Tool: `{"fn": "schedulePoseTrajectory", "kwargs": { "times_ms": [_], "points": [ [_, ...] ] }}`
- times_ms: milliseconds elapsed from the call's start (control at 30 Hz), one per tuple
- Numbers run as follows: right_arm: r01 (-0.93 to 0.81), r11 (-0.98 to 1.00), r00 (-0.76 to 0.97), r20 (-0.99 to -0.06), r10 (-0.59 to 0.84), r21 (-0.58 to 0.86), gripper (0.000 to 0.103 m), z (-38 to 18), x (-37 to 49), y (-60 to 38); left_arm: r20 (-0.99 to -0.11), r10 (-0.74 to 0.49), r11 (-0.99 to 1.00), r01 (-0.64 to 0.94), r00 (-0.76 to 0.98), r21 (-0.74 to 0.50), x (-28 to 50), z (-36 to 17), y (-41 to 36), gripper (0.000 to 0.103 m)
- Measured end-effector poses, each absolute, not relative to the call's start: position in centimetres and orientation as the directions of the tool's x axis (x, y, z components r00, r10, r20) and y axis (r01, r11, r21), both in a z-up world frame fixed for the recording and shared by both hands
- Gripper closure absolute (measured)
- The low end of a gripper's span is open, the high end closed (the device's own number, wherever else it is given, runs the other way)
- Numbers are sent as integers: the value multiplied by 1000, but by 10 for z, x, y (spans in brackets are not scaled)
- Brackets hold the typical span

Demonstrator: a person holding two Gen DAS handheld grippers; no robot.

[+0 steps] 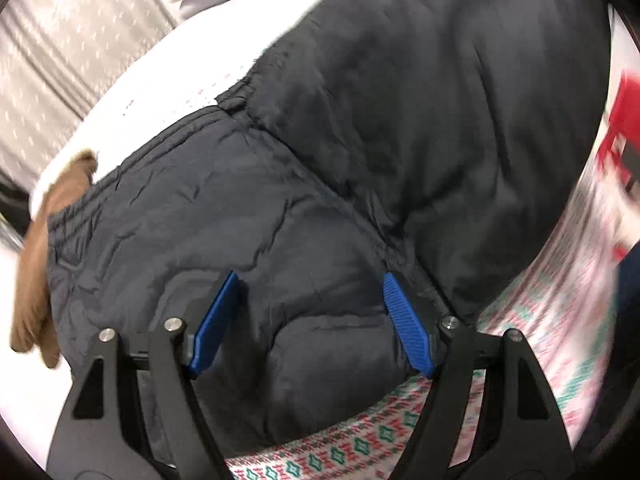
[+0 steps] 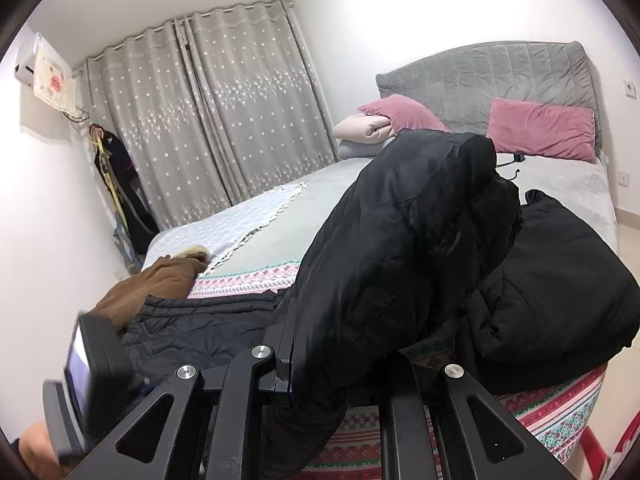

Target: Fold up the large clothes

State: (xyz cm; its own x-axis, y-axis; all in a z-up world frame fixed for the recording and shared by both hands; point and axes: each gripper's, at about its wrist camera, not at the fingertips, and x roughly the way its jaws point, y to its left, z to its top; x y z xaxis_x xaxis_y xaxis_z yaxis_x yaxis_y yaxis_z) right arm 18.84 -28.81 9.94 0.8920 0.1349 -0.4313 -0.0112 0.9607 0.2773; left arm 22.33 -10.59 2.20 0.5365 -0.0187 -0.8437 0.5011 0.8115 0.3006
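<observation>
A large dark padded jacket (image 1: 360, 160) lies spread on the bed. My left gripper (image 1: 308, 300) is open, its blue fingers (image 1: 216, 324) apart just above the jacket's lower part, holding nothing. In the right wrist view my right gripper (image 2: 320, 344) is shut on a fold of the jacket (image 2: 400, 240), which is lifted and drapes over the fingers, hiding them. The jacket's brown fur-trimmed hood (image 2: 156, 284) lies at the left and also shows in the left wrist view (image 1: 36, 272).
The bed has a patterned red, green and white blanket (image 2: 248, 280) and a grey sheet (image 2: 304, 204). Another black garment (image 2: 568, 280) lies heaped at the right. Pink pillows (image 2: 540, 128) rest against the grey headboard (image 2: 488, 76). Curtains (image 2: 208, 116) hang behind.
</observation>
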Motion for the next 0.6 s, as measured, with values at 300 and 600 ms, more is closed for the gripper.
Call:
{"fn": "schedulePoseTrajectory", "kwargs": {
  "times_ms": [300,600],
  "points": [
    [-34,969,894,-426,138,245,88,101,186,-274,-834,-16,795,513,552,325,229,15,-102,28],
    [-12,970,892,-436,120,244,88,102,190,-277,-848,-102,822,524,520,222,234,30,-78,28]
  ]
}}
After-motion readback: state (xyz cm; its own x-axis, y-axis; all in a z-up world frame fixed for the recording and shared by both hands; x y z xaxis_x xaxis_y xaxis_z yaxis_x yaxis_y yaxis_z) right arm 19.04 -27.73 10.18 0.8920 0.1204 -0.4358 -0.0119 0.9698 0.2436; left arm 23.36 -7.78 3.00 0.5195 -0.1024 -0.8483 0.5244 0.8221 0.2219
